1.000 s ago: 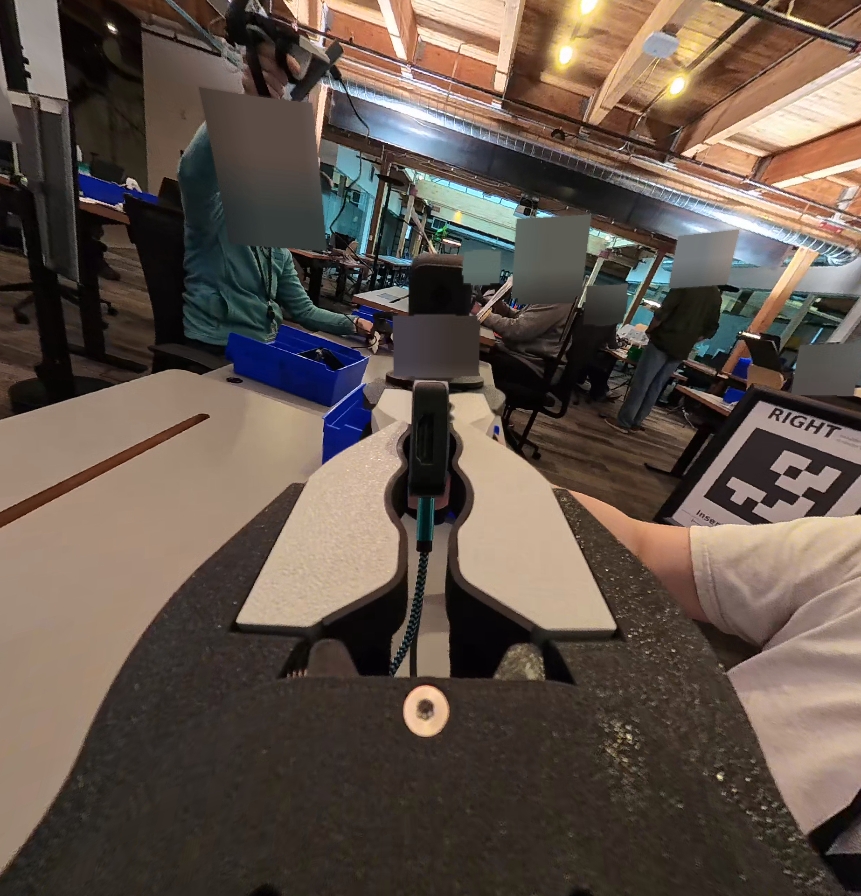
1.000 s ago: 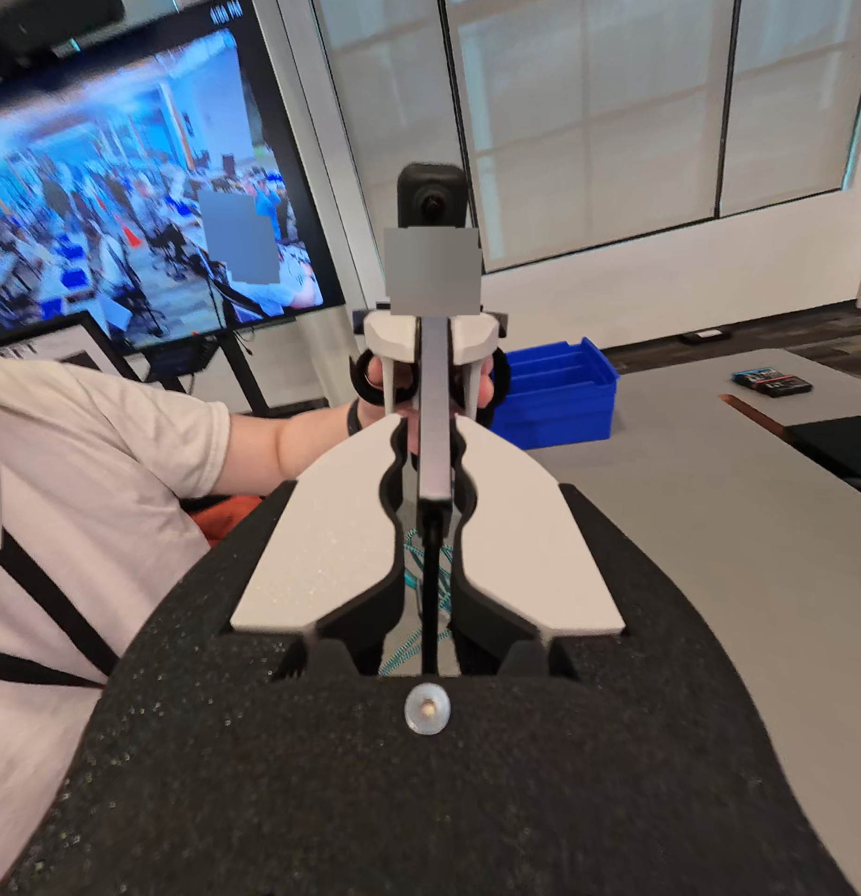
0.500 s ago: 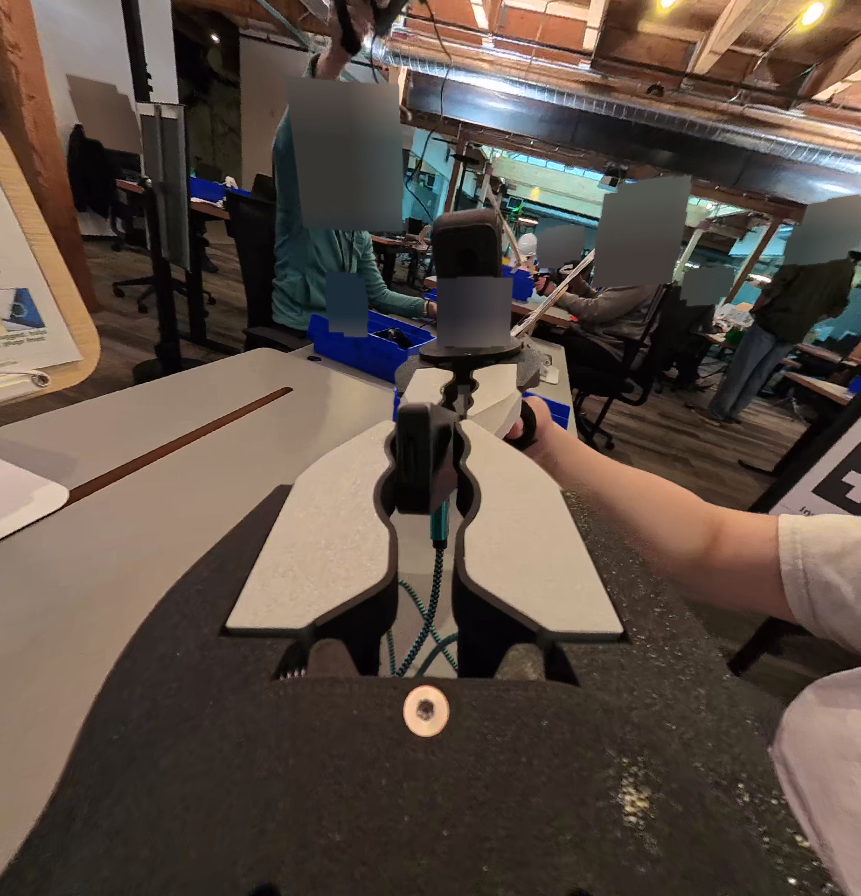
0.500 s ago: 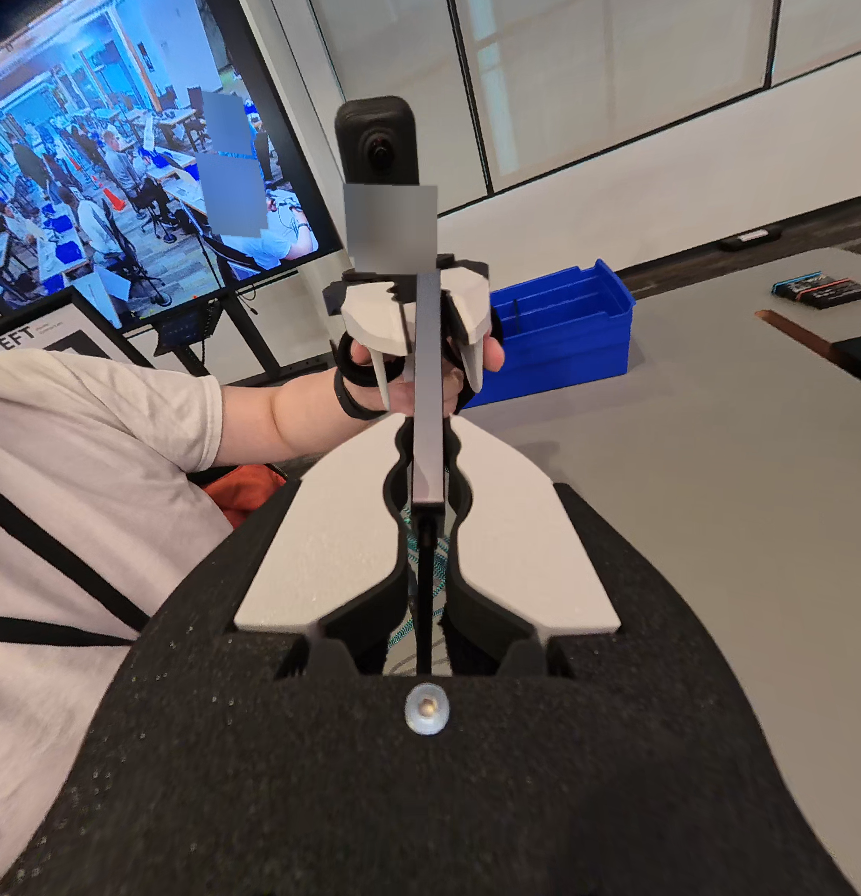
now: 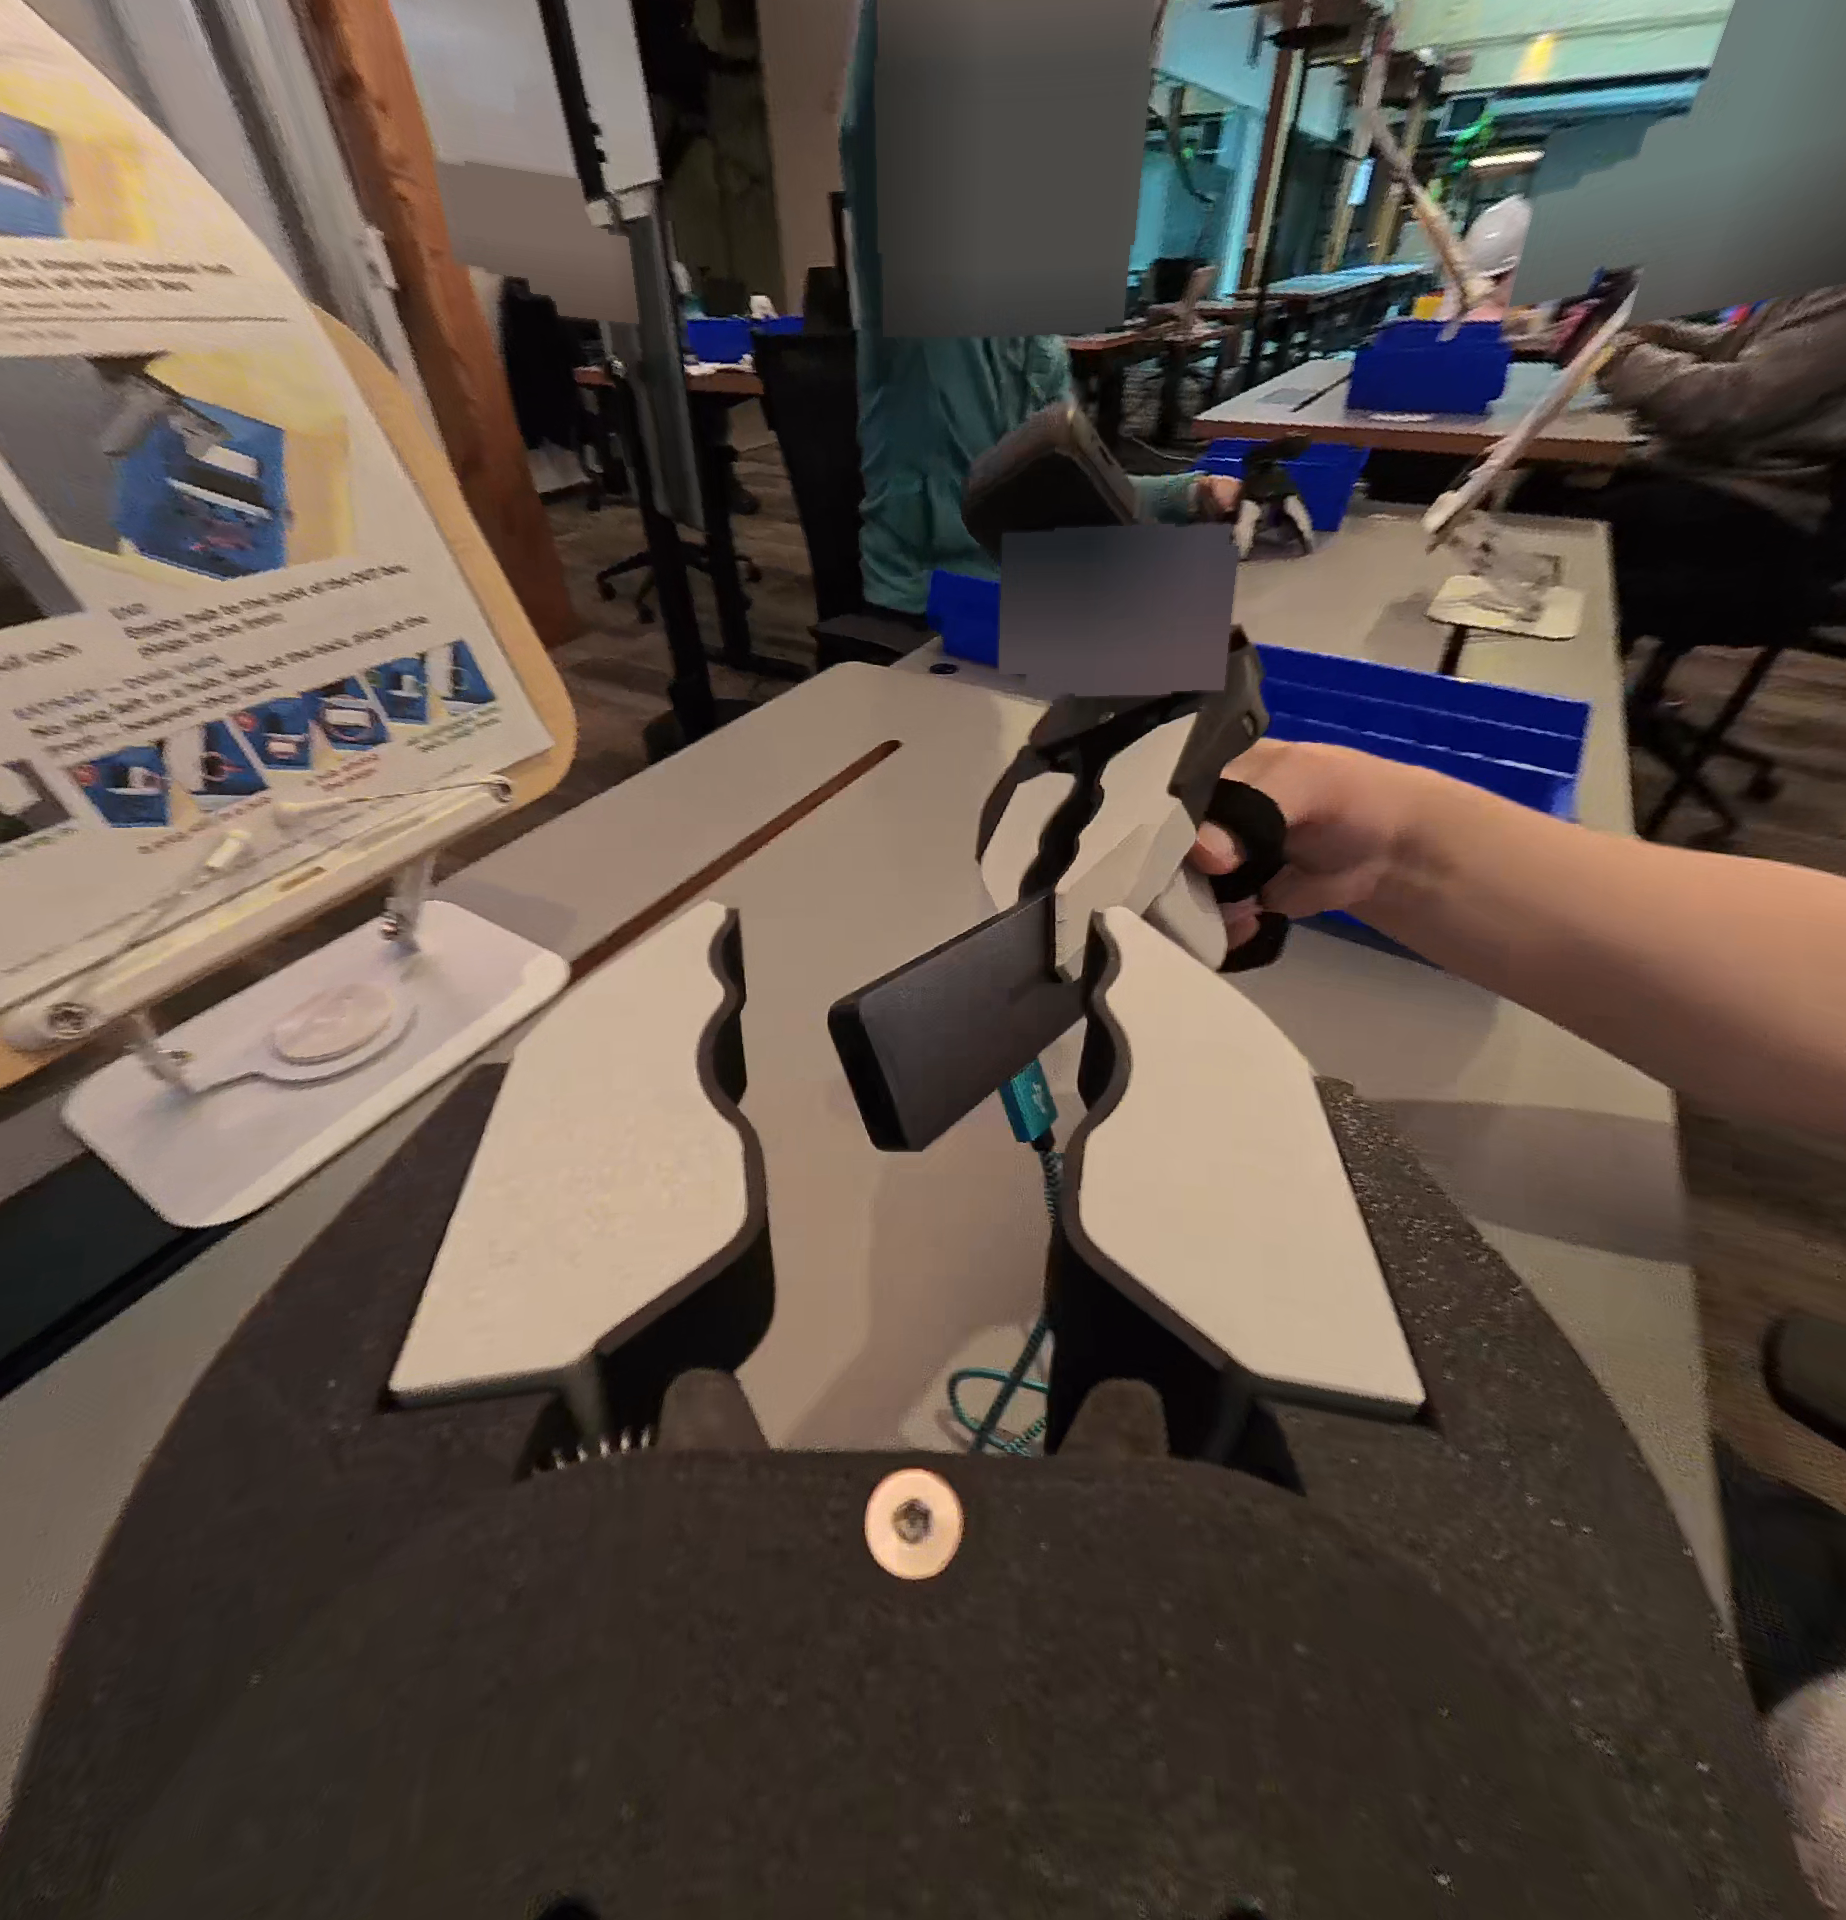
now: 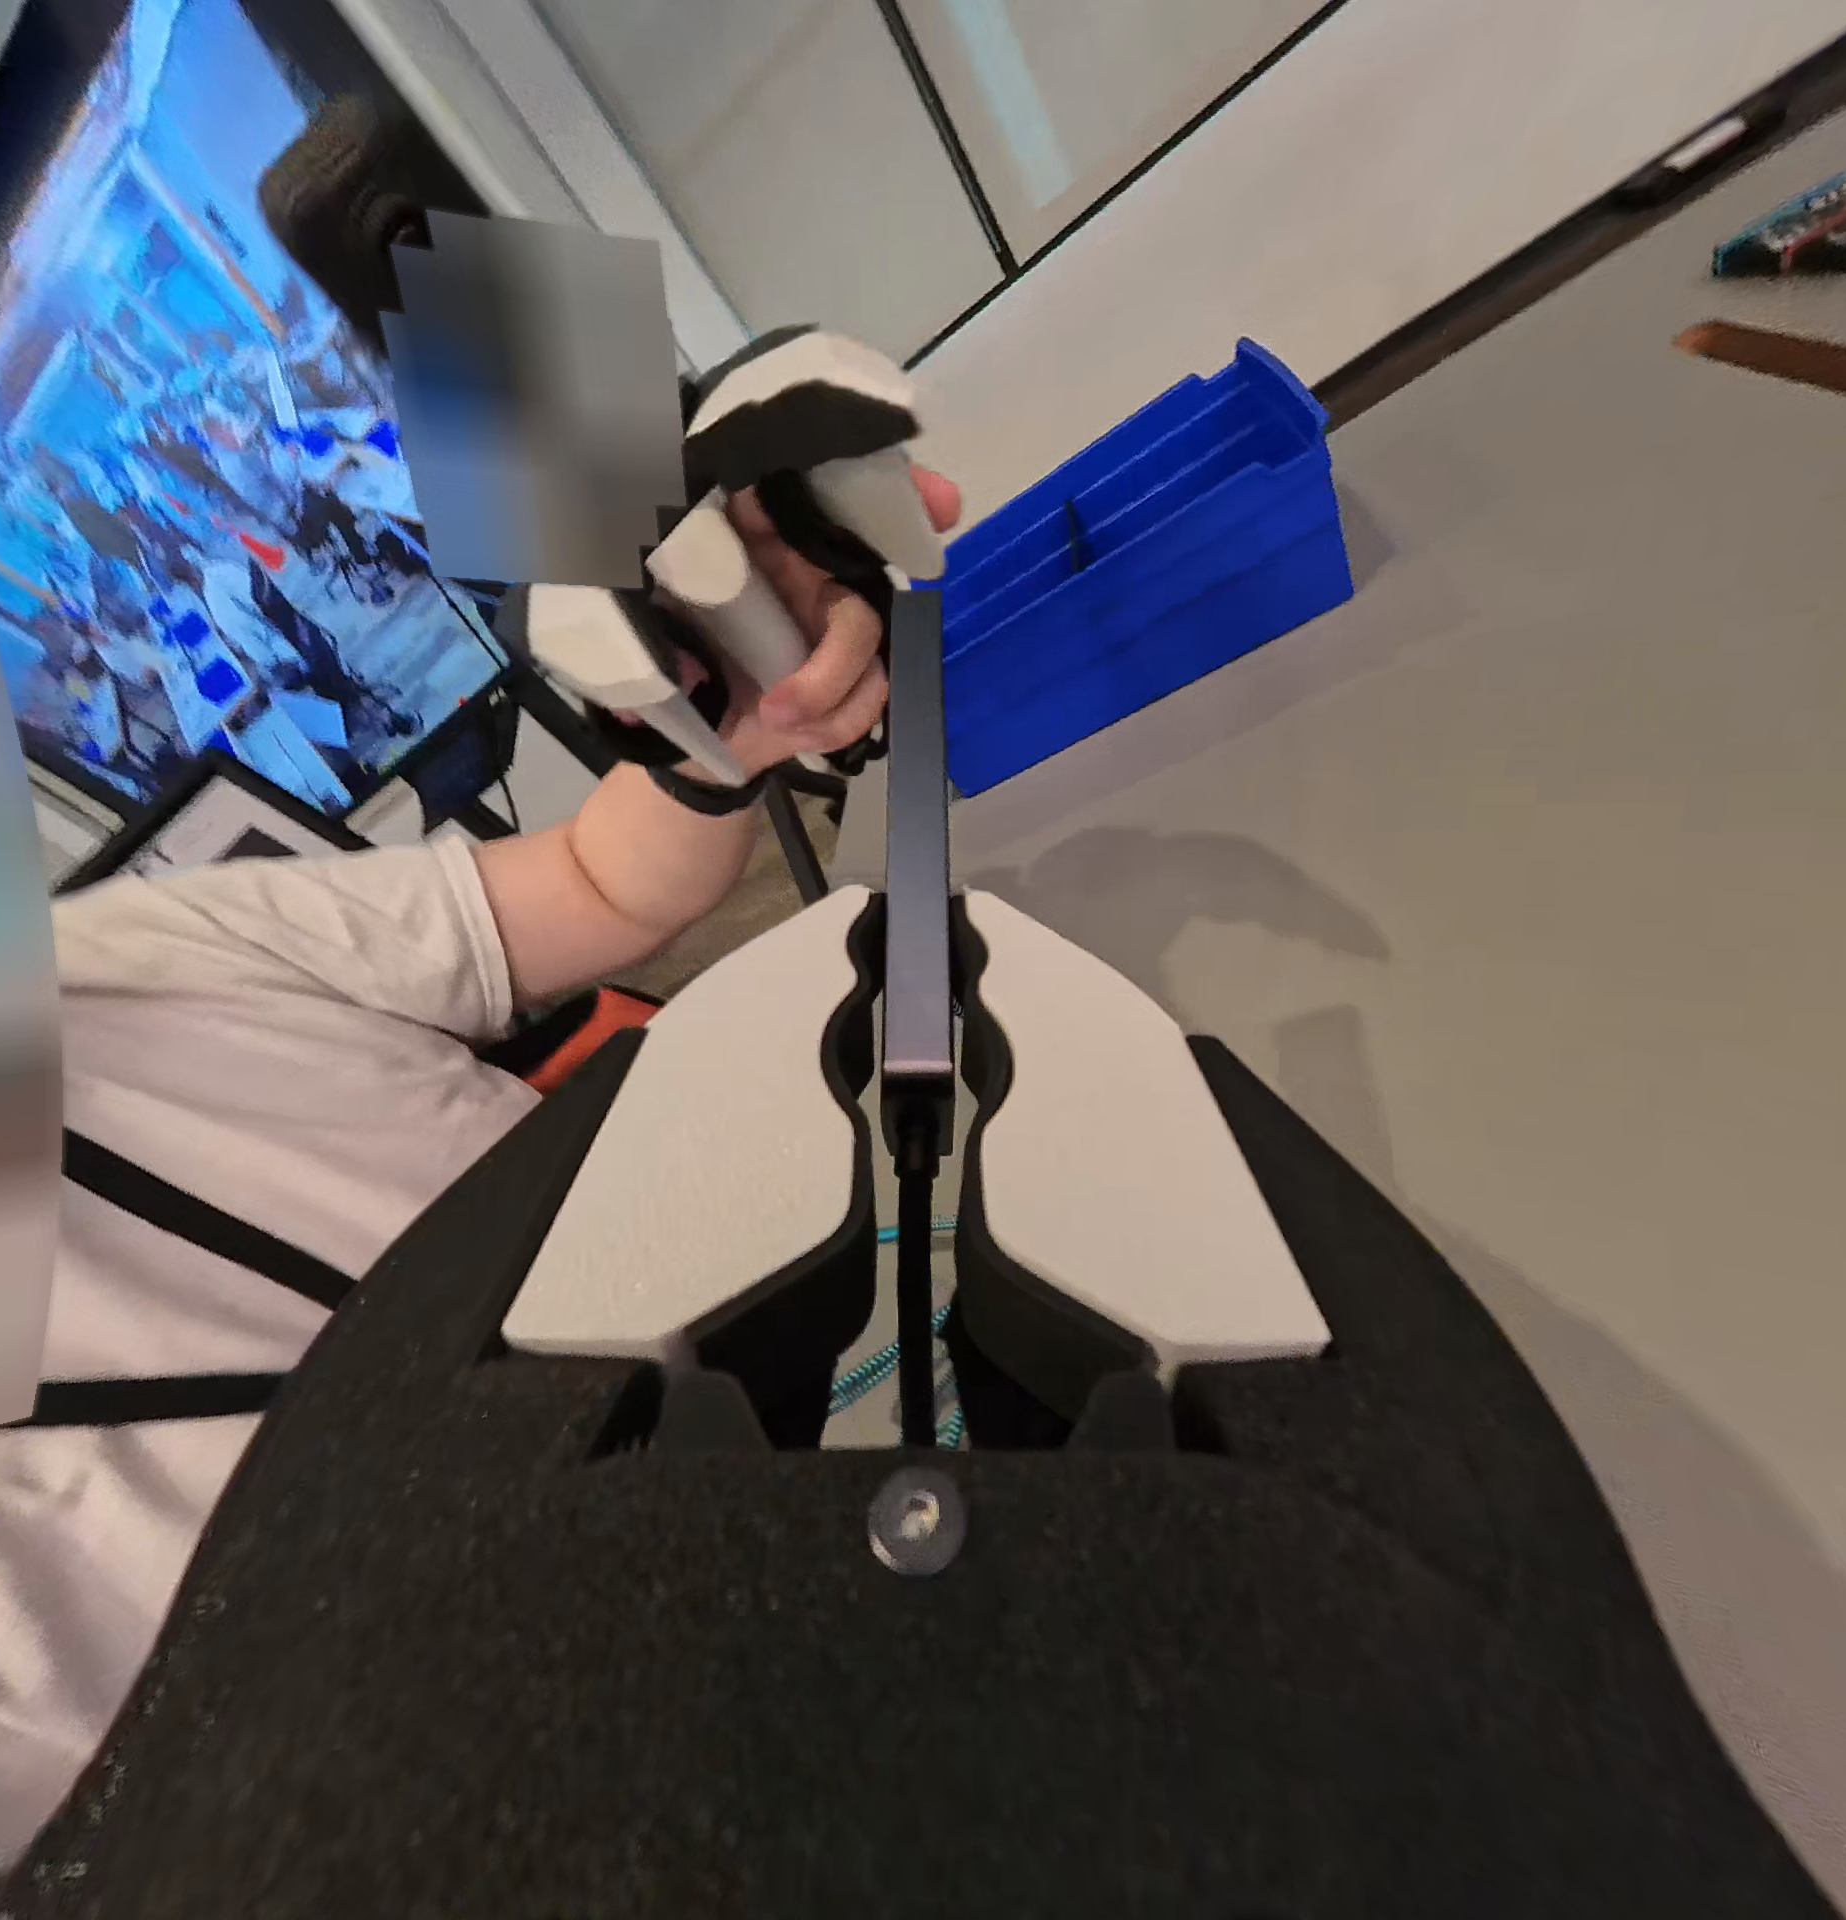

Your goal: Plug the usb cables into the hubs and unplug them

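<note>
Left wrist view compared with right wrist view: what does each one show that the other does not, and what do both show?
Only the left wrist view shows the open left hand-held gripper close up, the teal plug in the hub, and an instruction board on a stand.

Only the right wrist view shows the right hand-held gripper shut on the hub's edge, a black cable behind it, and a large screen.

Both show the hub, the braided teal cable, the grey table and a blue bin.

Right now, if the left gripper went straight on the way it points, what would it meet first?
Most likely the black USB hub, held by the right gripper between the left gripper's open fingertips, slightly right of centre. Exact depth is unclear.
</note>
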Available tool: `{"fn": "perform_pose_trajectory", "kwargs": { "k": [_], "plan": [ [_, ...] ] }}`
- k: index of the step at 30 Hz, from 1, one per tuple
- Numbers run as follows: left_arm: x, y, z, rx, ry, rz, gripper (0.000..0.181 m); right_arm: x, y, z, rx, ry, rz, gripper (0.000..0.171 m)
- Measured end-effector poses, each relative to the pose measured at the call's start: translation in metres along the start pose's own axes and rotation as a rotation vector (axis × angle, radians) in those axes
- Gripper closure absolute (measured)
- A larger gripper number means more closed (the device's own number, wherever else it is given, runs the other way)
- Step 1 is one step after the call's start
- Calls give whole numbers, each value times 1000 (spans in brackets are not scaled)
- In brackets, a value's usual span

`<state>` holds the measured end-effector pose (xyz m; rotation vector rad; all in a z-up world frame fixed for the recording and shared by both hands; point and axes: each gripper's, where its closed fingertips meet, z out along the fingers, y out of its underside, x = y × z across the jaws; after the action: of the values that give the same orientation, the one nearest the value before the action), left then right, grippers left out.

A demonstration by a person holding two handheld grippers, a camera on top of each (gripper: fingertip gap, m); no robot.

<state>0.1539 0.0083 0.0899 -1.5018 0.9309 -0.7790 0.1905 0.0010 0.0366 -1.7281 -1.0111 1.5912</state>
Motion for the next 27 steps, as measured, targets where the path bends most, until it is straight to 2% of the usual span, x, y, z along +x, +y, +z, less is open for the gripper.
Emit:
{"fn": "perform_pose_trajectory", "kwargs": {
  "k": [5,8,11,15,20,23,25,27],
  "plan": [
    [-8,12,-5,8,-209,281,124,20,3,-10,52,13,155,160],
    [-16,22,-6,-5,-300,325,131,22,5,-14,64,8,180,160],
    [-18,30,-2,-18,-274,194,127,21,6,-16,61,10,167,160],
    [-18,27,0,10,-146,-67,132,17,8,-17,35,-1,118,160],
    [-13,29,6,-53,-48,-222,134,17,10,-19,22,-4,48,160],
    [-15,31,8,-71,-71,-170,128,21,10,-21,32,4,76,160],
    [-16,31,5,-52,-95,-51,121,22,10,-22,34,-2,101,160],
    [-7,30,2,-19,-54,101,120,21,12,-25,16,-26,134,160]
  ]
}}
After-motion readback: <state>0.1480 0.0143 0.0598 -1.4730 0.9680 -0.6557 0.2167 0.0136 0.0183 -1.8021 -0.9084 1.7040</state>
